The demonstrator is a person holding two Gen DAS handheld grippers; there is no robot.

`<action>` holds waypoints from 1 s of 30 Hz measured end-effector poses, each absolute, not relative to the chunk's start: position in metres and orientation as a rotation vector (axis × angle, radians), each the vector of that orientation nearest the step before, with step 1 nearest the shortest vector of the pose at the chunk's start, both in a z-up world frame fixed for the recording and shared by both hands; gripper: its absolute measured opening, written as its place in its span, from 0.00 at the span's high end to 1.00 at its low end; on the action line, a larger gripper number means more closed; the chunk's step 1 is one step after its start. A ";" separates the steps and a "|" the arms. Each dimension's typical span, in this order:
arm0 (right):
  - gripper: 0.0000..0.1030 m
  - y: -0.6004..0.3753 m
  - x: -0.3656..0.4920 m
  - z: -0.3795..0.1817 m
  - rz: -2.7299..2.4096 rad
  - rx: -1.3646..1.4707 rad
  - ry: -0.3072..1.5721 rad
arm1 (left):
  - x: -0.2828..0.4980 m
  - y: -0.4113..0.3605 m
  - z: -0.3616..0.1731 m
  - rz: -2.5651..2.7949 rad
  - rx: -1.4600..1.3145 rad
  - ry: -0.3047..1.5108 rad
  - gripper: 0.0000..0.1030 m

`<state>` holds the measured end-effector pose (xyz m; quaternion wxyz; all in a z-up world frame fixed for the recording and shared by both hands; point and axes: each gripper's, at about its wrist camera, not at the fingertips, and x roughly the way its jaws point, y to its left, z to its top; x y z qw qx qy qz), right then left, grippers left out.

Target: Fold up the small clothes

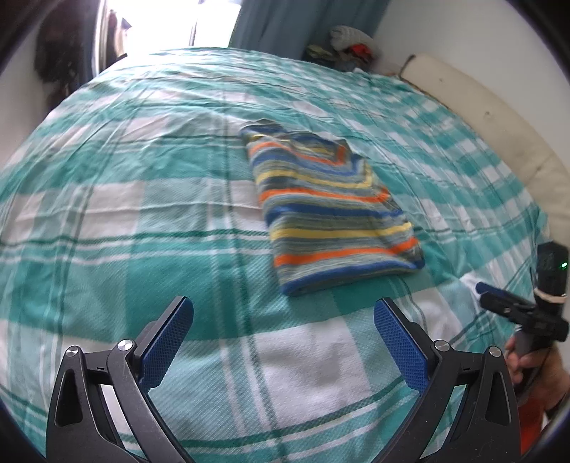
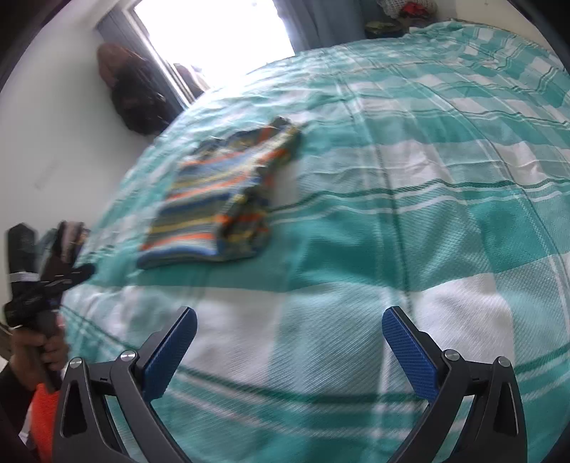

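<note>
A small striped garment, in blue, orange, yellow and grey, lies folded into a rectangle on the teal and white checked bedspread. It also shows in the right wrist view, ahead and to the left. My left gripper is open and empty, hovering above the bedspread just short of the garment's near edge. My right gripper is open and empty above the bedspread, right of the garment. The right gripper appears at the right edge of the left wrist view. The left gripper appears at the left edge of the right wrist view.
A pile of clothes sits at the far corner by a teal curtain. A cream headboard or cushion runs along the bed's right side. A dark bag hangs on the wall beside a bright window.
</note>
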<state>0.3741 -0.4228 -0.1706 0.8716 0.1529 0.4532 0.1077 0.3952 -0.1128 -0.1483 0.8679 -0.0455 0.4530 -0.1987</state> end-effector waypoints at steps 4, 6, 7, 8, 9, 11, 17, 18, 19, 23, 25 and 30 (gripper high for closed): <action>0.00 -0.425 0.379 -0.156 0.297 0.359 0.917 | 0.415 -0.114 -0.149 -0.417 -0.139 0.950 0.02; 0.00 -0.431 0.393 -0.151 0.337 0.395 0.904 | 0.427 -0.114 -0.153 -0.416 -0.173 0.954 0.02; 0.00 -0.435 0.404 -0.148 0.355 0.419 0.892 | 0.435 -0.114 -0.157 -0.417 -0.193 0.959 0.02; 0.00 -0.440 0.417 -0.145 0.369 0.442 0.877 | 0.441 -0.114 -0.161 -0.419 -0.203 0.972 0.02; 0.00 -0.446 0.431 -0.143 0.382 0.466 0.861 | 0.447 -0.114 -0.167 -0.419 -0.217 0.986 0.02; 0.01 -0.457 0.473 -0.143 0.411 0.531 0.854 | 0.455 -0.116 -0.176 -0.415 -0.231 1.012 0.03; 0.13 -0.459 0.579 -0.185 0.491 0.688 0.967 | 0.462 -0.125 -0.189 -0.520 -0.257 1.008 0.17; 0.13 -0.453 0.593 -0.191 0.523 0.698 0.975 | 0.464 -0.128 -0.193 -0.541 -0.260 1.018 0.22; 0.14 -0.444 0.610 -0.198 0.554 0.698 0.994 | 0.467 -0.131 -0.197 -0.559 -0.261 1.031 0.24; 0.23 -0.410 0.660 -0.227 0.559 0.646 1.083 | 0.477 -0.138 -0.204 -0.593 -0.276 1.036 0.28; 0.25 -0.396 0.673 -0.236 0.574 0.661 1.071 | 0.484 -0.141 -0.208 -0.617 -0.307 1.052 0.31; 0.81 -0.375 0.684 -0.242 0.585 0.620 1.049 | 0.496 -0.147 -0.215 -0.552 -0.317 1.104 0.84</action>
